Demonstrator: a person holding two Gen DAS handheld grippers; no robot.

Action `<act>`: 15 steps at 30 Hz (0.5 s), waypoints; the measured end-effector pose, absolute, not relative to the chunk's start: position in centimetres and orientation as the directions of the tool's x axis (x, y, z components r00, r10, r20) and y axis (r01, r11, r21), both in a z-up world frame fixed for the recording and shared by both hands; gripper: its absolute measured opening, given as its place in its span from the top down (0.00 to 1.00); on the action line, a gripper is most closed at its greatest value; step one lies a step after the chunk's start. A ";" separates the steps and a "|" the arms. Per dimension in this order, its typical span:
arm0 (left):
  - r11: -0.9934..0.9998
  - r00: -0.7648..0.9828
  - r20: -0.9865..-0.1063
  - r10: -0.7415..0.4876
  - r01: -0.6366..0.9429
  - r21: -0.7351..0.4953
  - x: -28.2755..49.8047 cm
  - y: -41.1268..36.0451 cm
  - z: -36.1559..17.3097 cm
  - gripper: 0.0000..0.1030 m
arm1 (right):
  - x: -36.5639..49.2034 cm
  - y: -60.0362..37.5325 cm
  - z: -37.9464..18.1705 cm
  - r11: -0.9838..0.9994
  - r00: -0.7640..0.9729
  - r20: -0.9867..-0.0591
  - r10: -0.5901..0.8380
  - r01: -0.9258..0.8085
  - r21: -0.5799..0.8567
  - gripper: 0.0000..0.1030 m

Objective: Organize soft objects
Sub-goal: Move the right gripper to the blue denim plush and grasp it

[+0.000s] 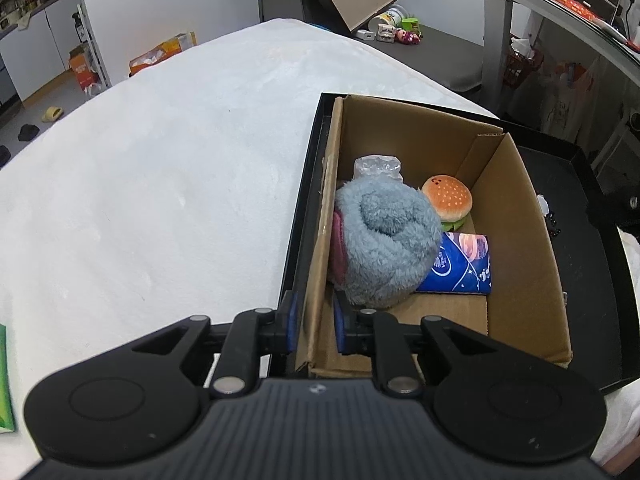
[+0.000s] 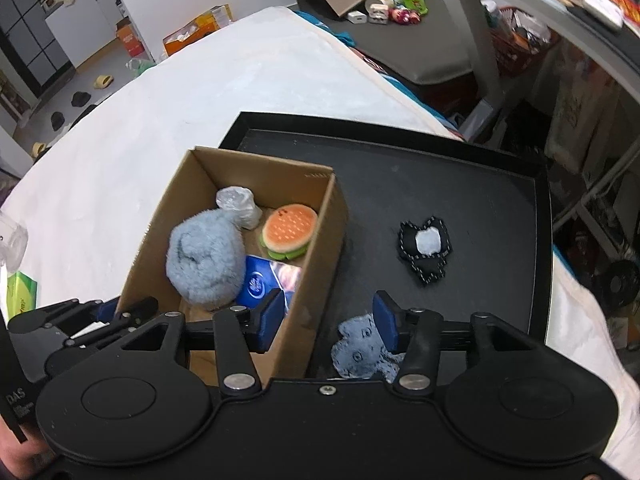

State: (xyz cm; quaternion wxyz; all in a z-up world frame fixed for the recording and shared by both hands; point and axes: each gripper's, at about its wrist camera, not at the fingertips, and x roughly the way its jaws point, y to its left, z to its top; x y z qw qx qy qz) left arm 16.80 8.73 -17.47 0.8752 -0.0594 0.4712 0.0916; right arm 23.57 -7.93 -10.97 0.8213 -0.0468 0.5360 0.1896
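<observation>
Grey flat plush [image 2: 360,350] lies just beside the half-open, empty right claw [image 2: 330,322], while the left claw [image 1: 316,322] pinches the cardboard box wall [image 1: 320,240].

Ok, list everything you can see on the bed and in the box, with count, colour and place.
Cardboard box: one, brown, in tray's left side.
Tray: one, black, on white bed.
Fuzzy plush: one, grey-blue, in box.
Burger toy: one, orange and green, in box.
Tissue pack: one, blue, in box.
Plastic wrap: one, clear, in box.
Black patch: one, on tray.
Grey patch: one, on tray.
Left gripper: clamps box wall.
Right gripper: open, over the box's right wall.
</observation>
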 end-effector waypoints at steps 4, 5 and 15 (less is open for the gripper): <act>0.975 0.542 -0.831 0.124 -0.221 0.001 16.7 8.5 -17.3 0.81 | 23.4 -9.3 -12.2 0.927 0.337 -0.899 0.281 -0.339 0.162 0.52; 0.975 0.541 -0.831 0.129 -0.223 0.006 16.7 8.4 -17.3 0.80 | 23.4 -9.5 -12.5 0.926 0.332 -0.898 0.288 -0.335 0.173 0.52; 0.973 0.520 -0.834 0.183 -0.219 0.076 17.0 7.5 -17.2 0.74 | 23.3 -11.4 -15.8 0.909 0.269 -0.891 0.366 -0.310 0.280 0.55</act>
